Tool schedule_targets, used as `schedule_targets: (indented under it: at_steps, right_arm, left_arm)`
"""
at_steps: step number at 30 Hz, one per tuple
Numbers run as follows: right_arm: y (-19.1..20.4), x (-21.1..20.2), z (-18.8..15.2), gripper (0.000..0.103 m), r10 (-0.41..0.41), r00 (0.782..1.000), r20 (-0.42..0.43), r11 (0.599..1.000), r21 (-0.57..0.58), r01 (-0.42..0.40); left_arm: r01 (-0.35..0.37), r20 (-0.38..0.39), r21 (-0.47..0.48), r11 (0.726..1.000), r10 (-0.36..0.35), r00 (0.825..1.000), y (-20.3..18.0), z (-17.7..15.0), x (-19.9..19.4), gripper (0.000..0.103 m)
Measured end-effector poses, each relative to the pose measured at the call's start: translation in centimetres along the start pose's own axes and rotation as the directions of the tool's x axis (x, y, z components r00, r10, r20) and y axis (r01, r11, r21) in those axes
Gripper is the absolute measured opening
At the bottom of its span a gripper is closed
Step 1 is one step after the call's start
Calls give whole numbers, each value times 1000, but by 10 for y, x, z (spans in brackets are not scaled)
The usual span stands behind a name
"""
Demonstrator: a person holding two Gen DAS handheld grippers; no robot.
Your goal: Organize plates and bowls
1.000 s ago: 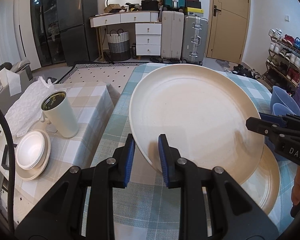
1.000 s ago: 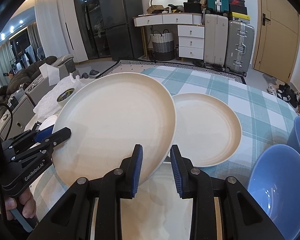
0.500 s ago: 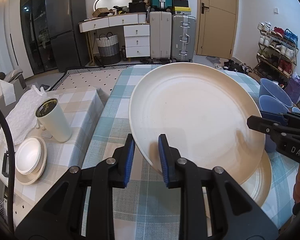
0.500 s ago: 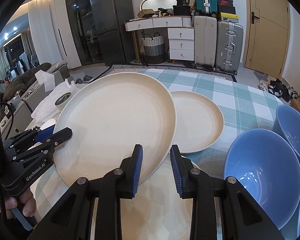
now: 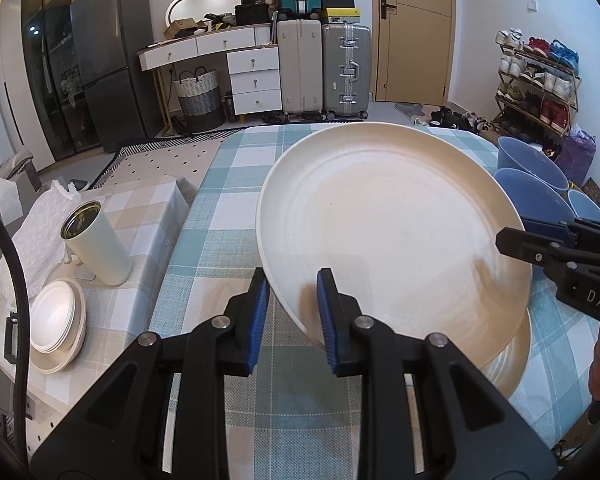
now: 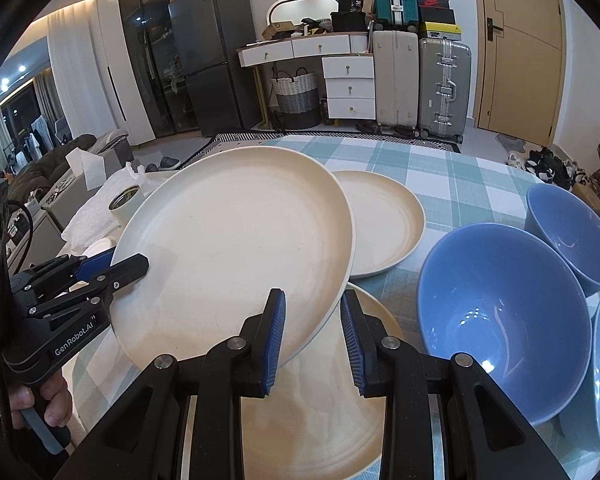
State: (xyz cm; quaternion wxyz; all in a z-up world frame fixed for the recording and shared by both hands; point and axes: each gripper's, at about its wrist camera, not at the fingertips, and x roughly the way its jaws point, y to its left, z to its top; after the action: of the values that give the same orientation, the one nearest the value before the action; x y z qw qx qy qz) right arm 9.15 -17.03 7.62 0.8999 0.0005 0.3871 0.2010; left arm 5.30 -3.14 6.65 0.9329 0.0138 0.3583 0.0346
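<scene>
A large cream plate (image 5: 388,232) (image 6: 236,256) is held tilted above the checked table. My left gripper (image 5: 292,312) is shut on its left rim; it also shows in the right wrist view (image 6: 112,268). My right gripper (image 6: 312,332) is shut on the opposite rim; it also shows in the left wrist view (image 5: 512,236). Another cream plate (image 6: 296,412) lies flat right under the held one. A third cream plate (image 6: 384,224) lies further back. Three blue bowls (image 6: 496,332) stand on the right.
A low side table (image 5: 140,216) on the left carries a cream tumbler (image 5: 96,248), a stack of small white dishes (image 5: 56,320) and crumpled paper (image 5: 40,224). Suitcases, drawers and a shoe rack stand beyond the table (image 5: 228,200).
Both grippers have drawn the large plate back toward the near side of the table. The blue bowls have come further into view on the right.
</scene>
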Motion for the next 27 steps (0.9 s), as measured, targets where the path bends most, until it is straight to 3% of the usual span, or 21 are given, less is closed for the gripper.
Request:
schedule_targets:
  at_steps: [27]
  right_arm:
    - [-19, -27, -40, 29, -27, 999, -24, 998, 48, 29]
  left_arm:
    - [45, -37, 107, 993, -42, 998, -30, -26, -8, 23]
